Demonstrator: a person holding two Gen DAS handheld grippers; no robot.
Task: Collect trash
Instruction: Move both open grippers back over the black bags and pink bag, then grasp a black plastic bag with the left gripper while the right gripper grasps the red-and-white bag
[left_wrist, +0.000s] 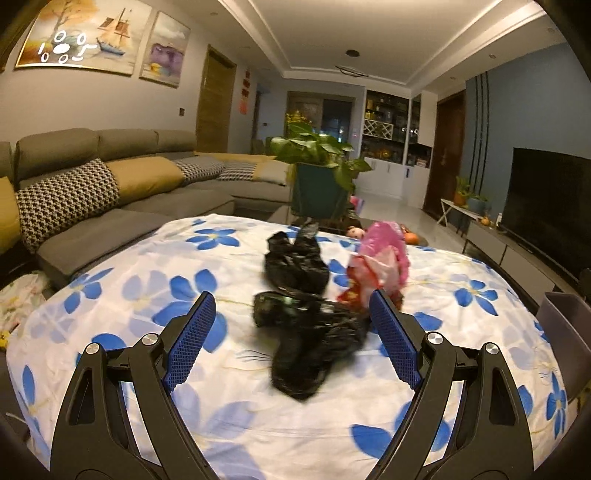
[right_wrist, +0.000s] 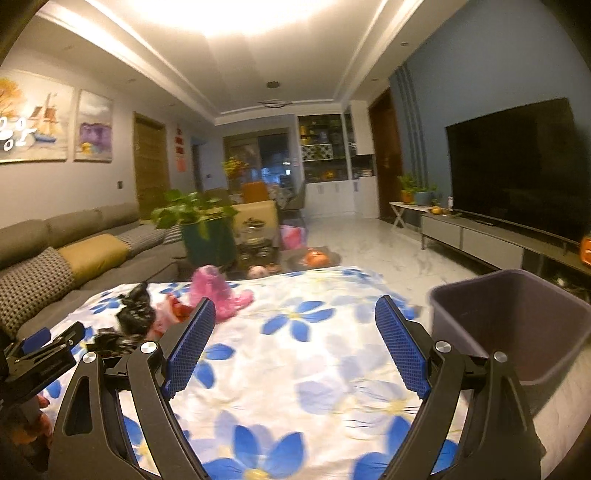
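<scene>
A table under a white cloth with blue flowers (left_wrist: 155, 258) carries the trash. One crumpled black bag (left_wrist: 314, 339) lies in the gap of my left gripper (left_wrist: 291, 299), which is open, and neither blue pad presses on it. A second black bag (left_wrist: 295, 258) sits just beyond, with a pink bag (left_wrist: 386, 247) and a red wrapper (left_wrist: 352, 291) to its right. My right gripper (right_wrist: 295, 301) is open over bare cloth (right_wrist: 314, 369) with nothing between its fingers. The pink bag (right_wrist: 218, 291) and a black bag (right_wrist: 135, 314) lie to its left. A grey bin (right_wrist: 517, 332) stands at its right.
The bin (left_wrist: 561, 325) also shows at the table's right edge. A grey sofa (left_wrist: 110, 206) runs along the left. A potted plant (left_wrist: 317, 173) on a low table stands behind, and a TV (right_wrist: 517, 166) on a long cabinet lines the right wall. My left gripper (right_wrist: 40, 350) shows at the far left.
</scene>
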